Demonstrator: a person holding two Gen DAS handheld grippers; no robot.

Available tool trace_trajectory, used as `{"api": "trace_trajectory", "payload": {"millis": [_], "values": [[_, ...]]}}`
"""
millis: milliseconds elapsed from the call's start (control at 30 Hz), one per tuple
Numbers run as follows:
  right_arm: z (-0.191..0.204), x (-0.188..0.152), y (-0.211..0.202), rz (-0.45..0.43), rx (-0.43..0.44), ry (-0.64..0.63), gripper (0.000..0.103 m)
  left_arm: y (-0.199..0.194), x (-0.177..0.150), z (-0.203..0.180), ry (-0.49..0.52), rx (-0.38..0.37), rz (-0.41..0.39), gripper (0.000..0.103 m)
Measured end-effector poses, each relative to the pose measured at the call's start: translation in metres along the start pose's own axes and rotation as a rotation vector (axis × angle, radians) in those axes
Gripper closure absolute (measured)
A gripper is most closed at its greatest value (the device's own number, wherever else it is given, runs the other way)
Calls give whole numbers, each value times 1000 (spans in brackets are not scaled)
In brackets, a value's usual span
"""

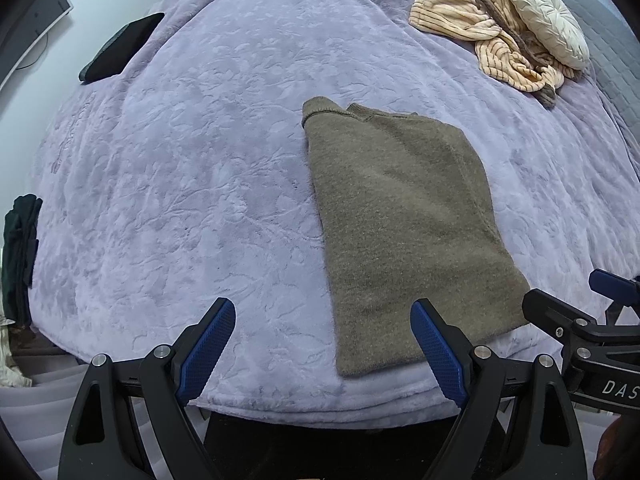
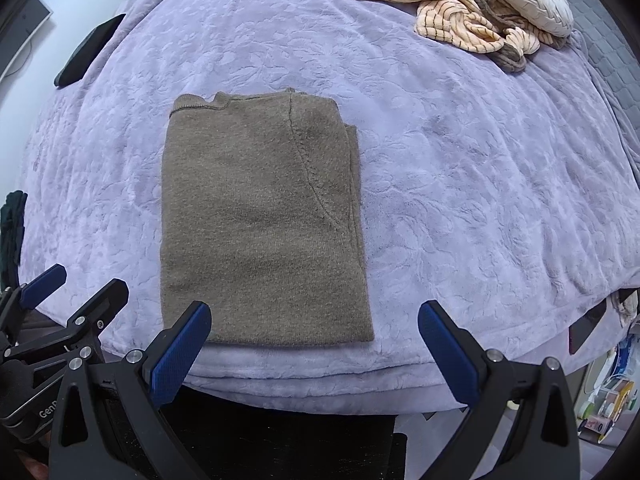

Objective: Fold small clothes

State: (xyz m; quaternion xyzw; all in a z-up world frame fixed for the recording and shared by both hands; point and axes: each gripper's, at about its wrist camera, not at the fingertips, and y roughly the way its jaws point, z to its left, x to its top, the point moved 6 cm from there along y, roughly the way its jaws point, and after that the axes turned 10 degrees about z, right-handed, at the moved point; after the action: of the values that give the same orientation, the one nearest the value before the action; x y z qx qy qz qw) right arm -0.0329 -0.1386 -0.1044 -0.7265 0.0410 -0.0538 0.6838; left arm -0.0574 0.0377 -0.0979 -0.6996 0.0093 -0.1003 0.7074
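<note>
A brown knit sweater (image 1: 404, 216) lies folded into a long rectangle on the lilac bed blanket (image 1: 192, 168), its hem at the bed's near edge. It also shows in the right wrist view (image 2: 260, 220). My left gripper (image 1: 324, 344) is open and empty at the near edge, left of the sweater's hem, its right finger over the hem corner. My right gripper (image 2: 316, 344) is open and empty, just before the hem. Each gripper shows at the other view's side: the right one (image 1: 600, 312), the left one (image 2: 60, 300).
A peach striped garment (image 1: 492, 28) and a cream round cushion (image 1: 548, 20) lie at the far right of the bed. A black flat object (image 1: 120, 48) sits at the far left edge. Dark clothes (image 1: 20, 248) hang left of the bed. Clutter (image 2: 608, 396) stands low right.
</note>
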Motion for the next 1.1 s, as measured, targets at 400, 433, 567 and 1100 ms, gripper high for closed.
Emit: {"api": "trace_trajectory", "payload": {"millis": [400,433,567,1100], "values": [[12,-11,-2,-6,-14,12,0,-6,-11,10,19,-10,-22,13],[13,-11,-2,-5,-13,10,0,-6,-11,9,21,-11,-22,13],[9,-10,-4,-10,-14,9,0,-6,-11,5,29,-9,-22,13],[-4,15,5,32,18,-66,0,0,3,2,-50,54,1,13]]}}
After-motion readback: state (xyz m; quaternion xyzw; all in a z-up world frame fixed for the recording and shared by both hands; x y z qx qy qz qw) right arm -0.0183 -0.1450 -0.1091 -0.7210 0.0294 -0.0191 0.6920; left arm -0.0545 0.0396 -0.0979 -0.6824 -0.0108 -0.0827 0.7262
